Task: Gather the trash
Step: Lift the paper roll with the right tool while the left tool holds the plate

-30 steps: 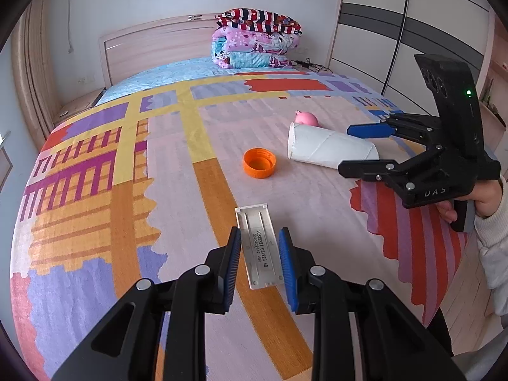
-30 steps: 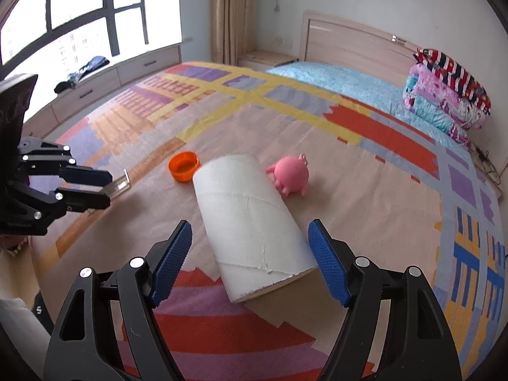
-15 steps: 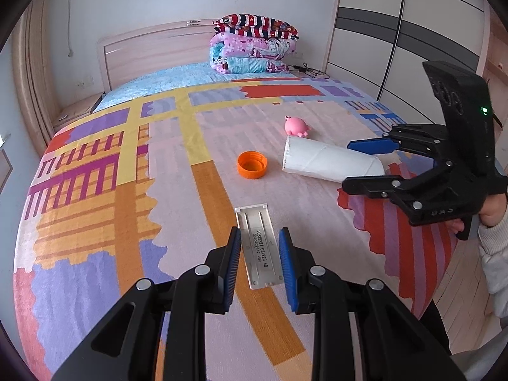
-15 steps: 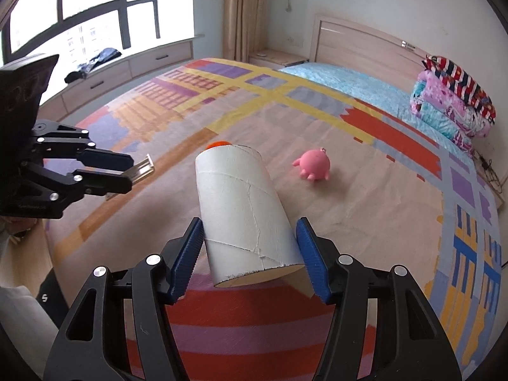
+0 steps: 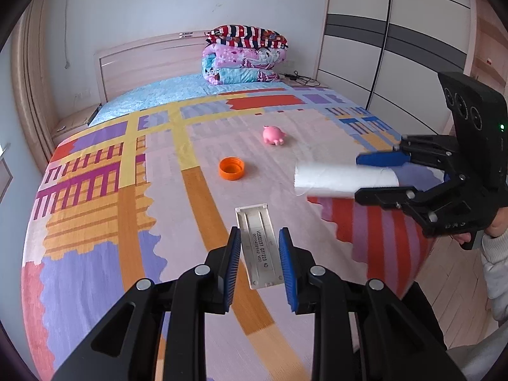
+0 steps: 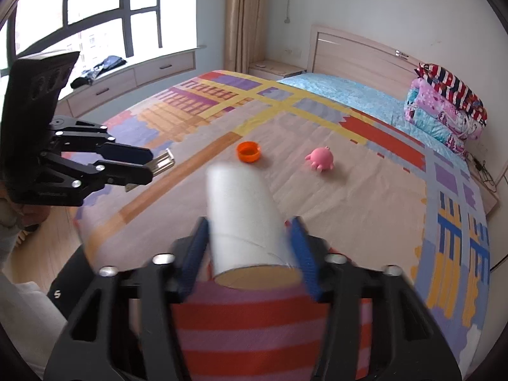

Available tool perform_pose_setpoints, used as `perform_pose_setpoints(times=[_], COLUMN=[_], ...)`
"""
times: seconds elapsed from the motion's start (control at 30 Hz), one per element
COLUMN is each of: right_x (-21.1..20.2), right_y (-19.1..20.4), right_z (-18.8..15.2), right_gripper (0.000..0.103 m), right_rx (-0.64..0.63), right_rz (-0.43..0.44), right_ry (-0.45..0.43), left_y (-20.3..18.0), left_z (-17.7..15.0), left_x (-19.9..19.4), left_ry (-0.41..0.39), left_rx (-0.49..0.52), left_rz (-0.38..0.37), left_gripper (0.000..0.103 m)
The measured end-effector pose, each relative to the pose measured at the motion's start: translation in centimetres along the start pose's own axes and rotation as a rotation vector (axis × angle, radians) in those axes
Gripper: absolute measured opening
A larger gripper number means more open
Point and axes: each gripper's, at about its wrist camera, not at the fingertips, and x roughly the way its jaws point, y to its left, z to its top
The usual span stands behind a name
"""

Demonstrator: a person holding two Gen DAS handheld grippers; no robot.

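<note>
Now the right gripper (image 6: 249, 255) is closing its jaws on the cardboard tube (image 6: 244, 219), pads against both sides, and carrying it clear of the bedspread (image 5: 95, 190), where a second ago it was lying between wide-open jaws. Meanwhile the left gripper (image 5: 259, 260) is still gripping the white plastic strip (image 5: 258, 244) in narrow jaws, while the orange cap (image 5: 231, 168) and pink toy (image 5: 273, 135) are lying farther away on the bed than before.

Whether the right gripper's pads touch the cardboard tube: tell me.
Touching. In the right wrist view the closing right gripper has both blue pads pressed against the sides of the cardboard tube, lifted off the bed.
</note>
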Motion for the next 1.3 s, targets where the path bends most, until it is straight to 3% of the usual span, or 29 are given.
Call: perform_pose_setpoints(times=[0.17,0.2,0.23,0.3,0.57,0.87,0.9,0.93,1.3], right_x=[-0.5,-0.6,-1.0,-1.3,1.5,3.7,3.8,3.7,1.8], right_y=[0.8,0.9,1.1,1.2,1.4,2.7,2.5,2.4,2.3], right_z=[-0.7,-0.8,-0.8,-0.7,-1.4,-2.3,-2.4,-2.5,-2.8], right_gripper=[0.021,0.034,0.057,0.069,0.069,0.069,0.062,0.057,0.056], right_rx=[-0.007,-0.008,-0.017,-0.022,0.057,0.084,0.099,0.108,0.119], right_rz=[-0.01,-0.011,-0.036,-0.061,0.031,0.033,0.039,0.043,0.011], right_ry=[0.0,-0.003,-0.02,-0.038,0.029,0.091,0.098,0.098,0.061], left_y=[-0.8,-0.9,-1.0,-1.2,-1.4,-1.4,-1.4,-1.4,-1.8], left_z=[-0.9,-1.0,-1.1,-1.3,-1.6,-1.6,-1.7,-1.7,-1.8], left_x=[-0.7,-0.8,-0.9,-1.3,-1.8,-1.9,-1.9,-2.0,-2.2], left_ry=[0.003,0.004,0.004,0.0,-0.003,0.0,0.0,0.0,-0.007], left_rx=[0.002,-0.001,-0.002,-0.004,-0.005,-0.009,-0.009,-0.008,-0.001], left_rz=[-0.002,-0.002,-0.003,-0.004,-0.004,-0.007,-0.008,-0.008,-0.014], left_gripper=[0.024,0.024,0.024,0.024,0.024,0.024,0.024,0.024,0.024])
